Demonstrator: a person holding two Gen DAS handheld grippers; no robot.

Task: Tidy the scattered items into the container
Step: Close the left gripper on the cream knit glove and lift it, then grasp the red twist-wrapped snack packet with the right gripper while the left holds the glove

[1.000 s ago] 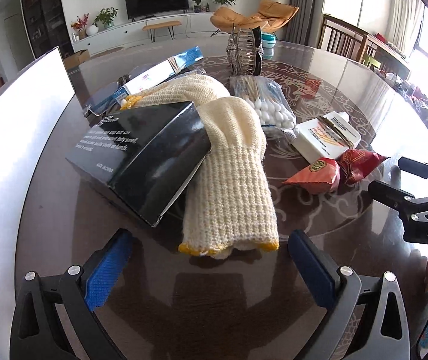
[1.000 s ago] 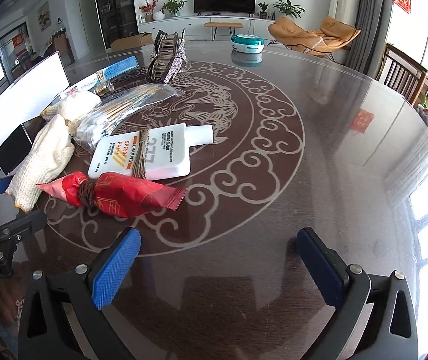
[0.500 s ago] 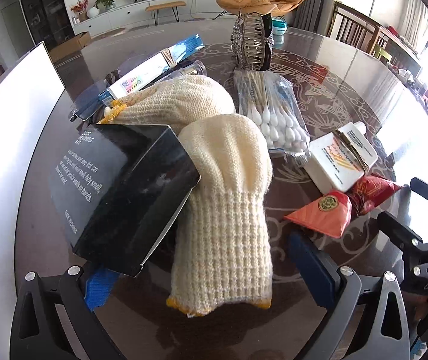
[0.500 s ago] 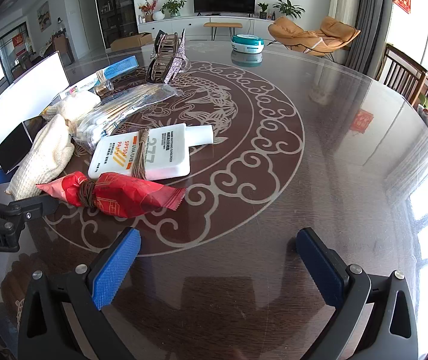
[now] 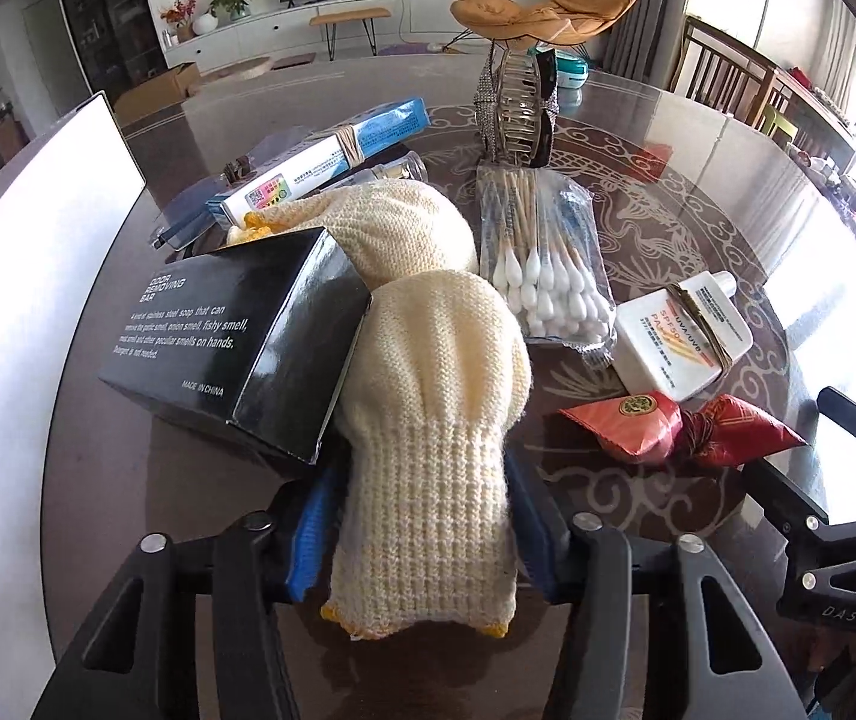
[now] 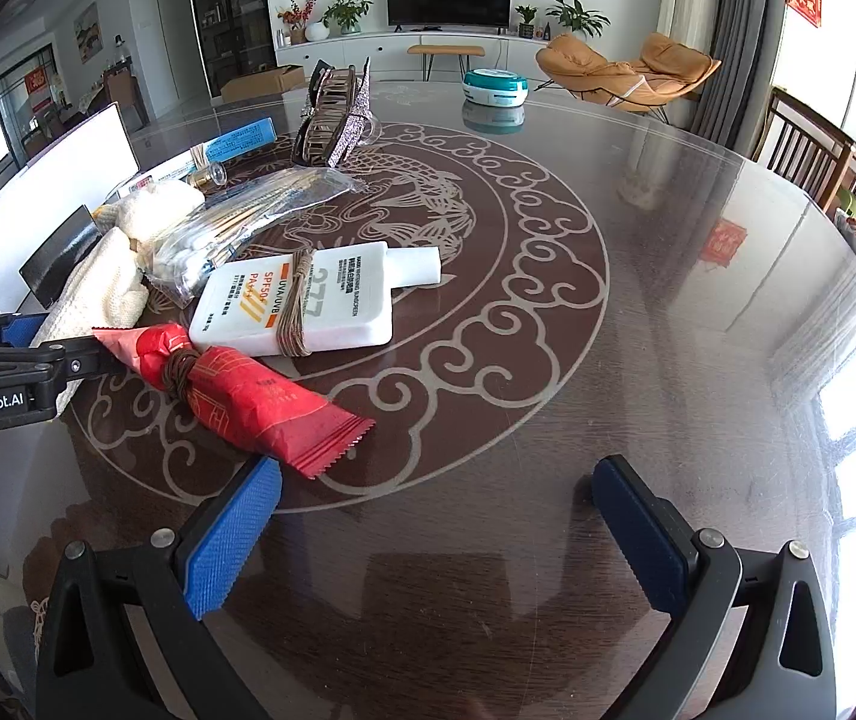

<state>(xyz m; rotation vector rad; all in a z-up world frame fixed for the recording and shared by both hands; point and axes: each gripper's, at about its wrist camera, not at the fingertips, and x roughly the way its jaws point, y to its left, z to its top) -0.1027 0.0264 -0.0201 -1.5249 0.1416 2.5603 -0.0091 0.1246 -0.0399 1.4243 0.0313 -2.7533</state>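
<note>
A second ago the left claw stood wide before the knitted glove; now it has moved in and clenched on the glove's ribbed cuff, beside the black box. The first item looks ready to lift. The white container at far left is only partly shown. The right claw hangs released over bare worktop, near the red packet.

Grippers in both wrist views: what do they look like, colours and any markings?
Both are matte black plastic frames with silver screws. The right gripper has textured blue pads on its fingers; the left gripper has the same. White lettering reads "GenRobot.AI" on the left one's side and "DAS" on the right one's. No cables or sleeves show.
</note>
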